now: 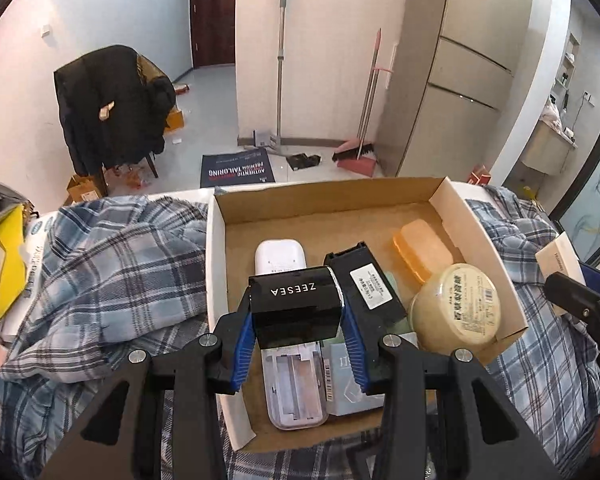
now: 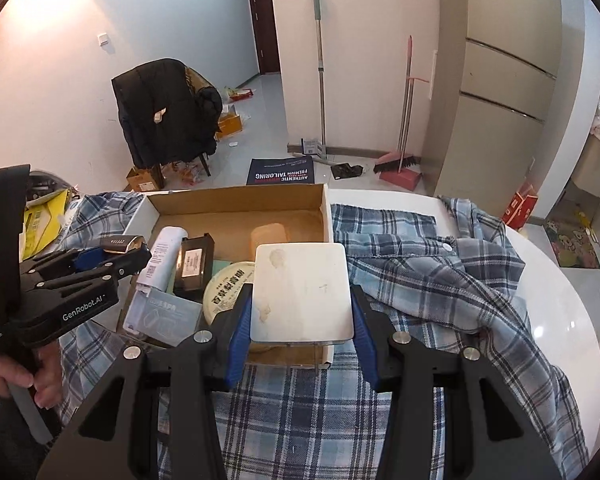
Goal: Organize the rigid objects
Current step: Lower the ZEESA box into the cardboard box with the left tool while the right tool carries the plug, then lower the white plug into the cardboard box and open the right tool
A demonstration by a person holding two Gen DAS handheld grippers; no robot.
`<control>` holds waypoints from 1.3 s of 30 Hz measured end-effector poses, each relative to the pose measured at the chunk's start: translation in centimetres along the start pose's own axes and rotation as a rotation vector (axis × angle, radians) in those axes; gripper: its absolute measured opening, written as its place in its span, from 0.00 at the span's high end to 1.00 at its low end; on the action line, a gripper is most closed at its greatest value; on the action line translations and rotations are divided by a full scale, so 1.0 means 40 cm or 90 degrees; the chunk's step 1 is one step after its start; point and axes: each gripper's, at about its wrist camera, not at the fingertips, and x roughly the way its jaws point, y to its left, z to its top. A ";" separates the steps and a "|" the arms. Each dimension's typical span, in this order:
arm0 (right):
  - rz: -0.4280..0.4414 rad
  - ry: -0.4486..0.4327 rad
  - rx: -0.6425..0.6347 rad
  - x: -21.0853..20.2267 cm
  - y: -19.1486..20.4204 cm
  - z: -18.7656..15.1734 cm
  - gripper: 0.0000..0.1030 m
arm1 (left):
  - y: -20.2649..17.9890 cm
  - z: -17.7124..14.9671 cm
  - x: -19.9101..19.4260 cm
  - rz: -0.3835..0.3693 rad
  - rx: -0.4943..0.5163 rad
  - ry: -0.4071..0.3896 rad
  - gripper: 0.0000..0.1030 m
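An open cardboard box (image 1: 480,248) lies on a plaid cloth and holds a white case (image 1: 280,258), a black battery pack (image 1: 370,284), an orange soap bar (image 1: 424,250) and a round cream tub (image 1: 456,306). My left gripper (image 1: 298,316) is shut on a black ZEESEA box (image 1: 296,306) and holds it above the box's front left part. My right gripper (image 2: 302,312) is shut on a flat white square box (image 2: 302,294) above the cardboard box's (image 2: 236,204) front right corner. The left gripper (image 2: 112,258) also shows in the right wrist view.
A blue plaid shirt (image 2: 420,264) covers the round white table (image 2: 560,312). Yellow packaging (image 1: 0,264) lies at the left edge. Beyond the table stand a chair with a black coat (image 1: 108,104), a mop, a broom with dustpan (image 1: 356,160) and a fridge (image 1: 460,72).
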 end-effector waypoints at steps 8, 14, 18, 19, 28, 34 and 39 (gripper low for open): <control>0.003 0.007 0.006 0.008 -0.011 0.000 0.57 | -0.006 -0.011 0.044 -0.006 -0.007 0.019 0.59; 0.004 0.003 0.012 0.004 -0.017 0.007 0.57 | 0.000 -0.016 0.049 -0.021 -0.014 0.027 0.59; 0.003 0.003 0.008 0.003 -0.017 0.013 0.57 | -0.001 -0.013 0.022 -0.023 -0.014 -0.011 0.15; 0.003 0.003 0.007 0.001 -0.016 0.015 0.57 | -0.001 -0.011 0.011 -0.023 -0.015 -0.027 0.15; 0.021 -0.028 0.003 -0.023 -0.001 0.078 0.57 | 0.003 0.069 -0.159 -0.003 -0.018 -0.195 0.14; 0.062 -0.033 0.007 0.009 0.030 0.140 0.57 | 0.034 0.068 -0.209 0.011 -0.072 -0.273 0.00; 0.108 0.012 0.018 0.103 0.054 0.165 0.57 | 0.057 0.047 -0.179 0.024 -0.070 -0.270 0.00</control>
